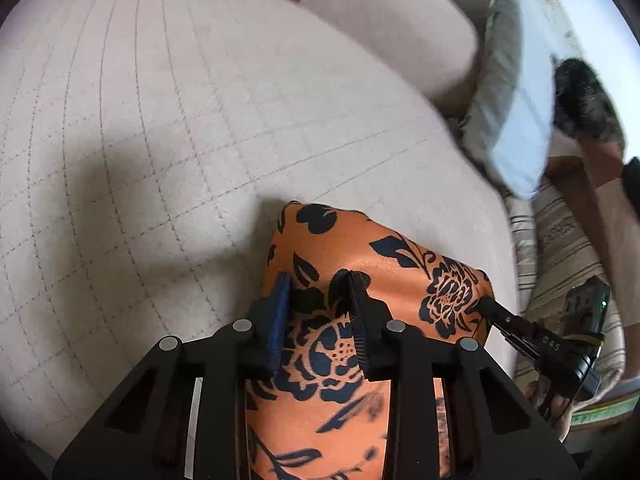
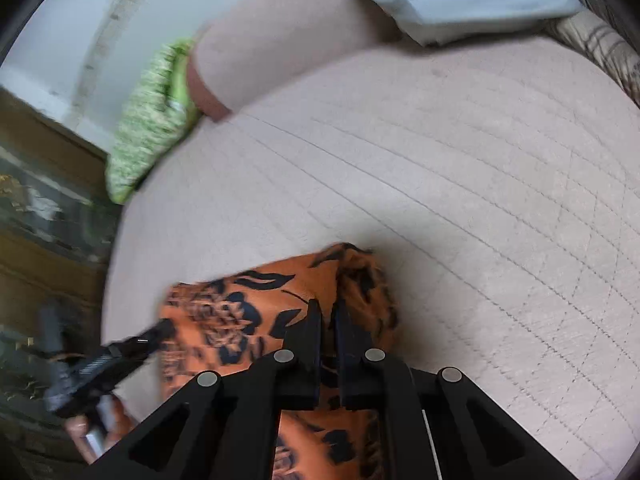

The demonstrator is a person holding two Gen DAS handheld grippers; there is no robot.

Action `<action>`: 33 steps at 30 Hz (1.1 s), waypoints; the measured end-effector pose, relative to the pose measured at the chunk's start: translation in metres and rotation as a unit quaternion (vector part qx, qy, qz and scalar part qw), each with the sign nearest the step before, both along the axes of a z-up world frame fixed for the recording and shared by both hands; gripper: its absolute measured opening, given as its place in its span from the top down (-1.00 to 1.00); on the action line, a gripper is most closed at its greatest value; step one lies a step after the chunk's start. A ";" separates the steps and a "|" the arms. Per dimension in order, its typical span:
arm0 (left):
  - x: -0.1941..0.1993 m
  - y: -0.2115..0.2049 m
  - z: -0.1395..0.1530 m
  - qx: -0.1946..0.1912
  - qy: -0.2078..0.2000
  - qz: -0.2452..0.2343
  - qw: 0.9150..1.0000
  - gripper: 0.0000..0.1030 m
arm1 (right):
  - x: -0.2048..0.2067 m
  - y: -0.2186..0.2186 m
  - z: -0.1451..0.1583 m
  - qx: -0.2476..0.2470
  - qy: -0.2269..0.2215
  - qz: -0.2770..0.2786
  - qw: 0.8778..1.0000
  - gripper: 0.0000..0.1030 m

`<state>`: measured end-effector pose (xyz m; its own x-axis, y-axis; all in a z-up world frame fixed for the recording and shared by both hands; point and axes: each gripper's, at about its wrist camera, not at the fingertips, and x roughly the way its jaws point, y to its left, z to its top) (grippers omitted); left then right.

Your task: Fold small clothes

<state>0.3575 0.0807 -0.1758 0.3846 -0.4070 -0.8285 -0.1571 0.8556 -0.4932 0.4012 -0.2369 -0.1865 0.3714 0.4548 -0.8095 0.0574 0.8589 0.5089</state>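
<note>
The left gripper (image 1: 320, 280) stands with its two fingers parted — a blue-padded one and a black one — and a band of the orange garment (image 1: 348, 248) with dark floral print runs between them. Whether the pads actually press the cloth cannot be told, since the fabric fills the gap without touching both sides clearly. In the right wrist view, the right gripper (image 2: 328, 312) has its fingers drawn nearly together, clenched on a bunched fold of the orange garment (image 2: 240, 312); the pinch point itself is hidden behind the fingertips.

The garment lies on a pale quilted bed (image 1: 160, 140), near its edge, and both views cut off the lower part of the cloth under the gripper frames. The left view shows the right gripper (image 1: 486, 304) from the side, its tip touching the far edge of the garment. The right view shows the left gripper (image 2: 160, 326) blurred at the cloth's other edge.

Only the left view shows a grey and white pillow (image 1: 504, 120), a dark furry thing (image 1: 580, 100) too blurred to name, and striped fabric (image 1: 560, 248). Only the right view shows a green patterned cushion (image 2: 148, 120) — smeared by motion — beside a pink bolster (image 2: 280, 28).
</note>
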 end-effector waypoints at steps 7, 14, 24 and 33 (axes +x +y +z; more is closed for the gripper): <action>-0.019 0.008 0.012 0.029 -0.007 -0.001 1.000 0.26 | -0.018 -0.007 0.008 0.069 -0.019 -0.008 0.997 0.86; -0.082 0.039 0.027 0.012 -0.023 0.027 0.999 0.05 | -0.102 -0.032 0.036 0.103 -0.060 -0.017 0.993 0.02; -0.166 0.023 -0.005 0.005 0.024 0.033 0.999 0.04 | -0.171 -0.015 -0.015 0.100 0.011 0.004 0.995 0.06; -0.182 0.009 -0.009 0.030 0.044 0.022 0.998 0.05 | -0.186 -0.017 -0.009 0.046 0.018 -0.016 0.999 0.75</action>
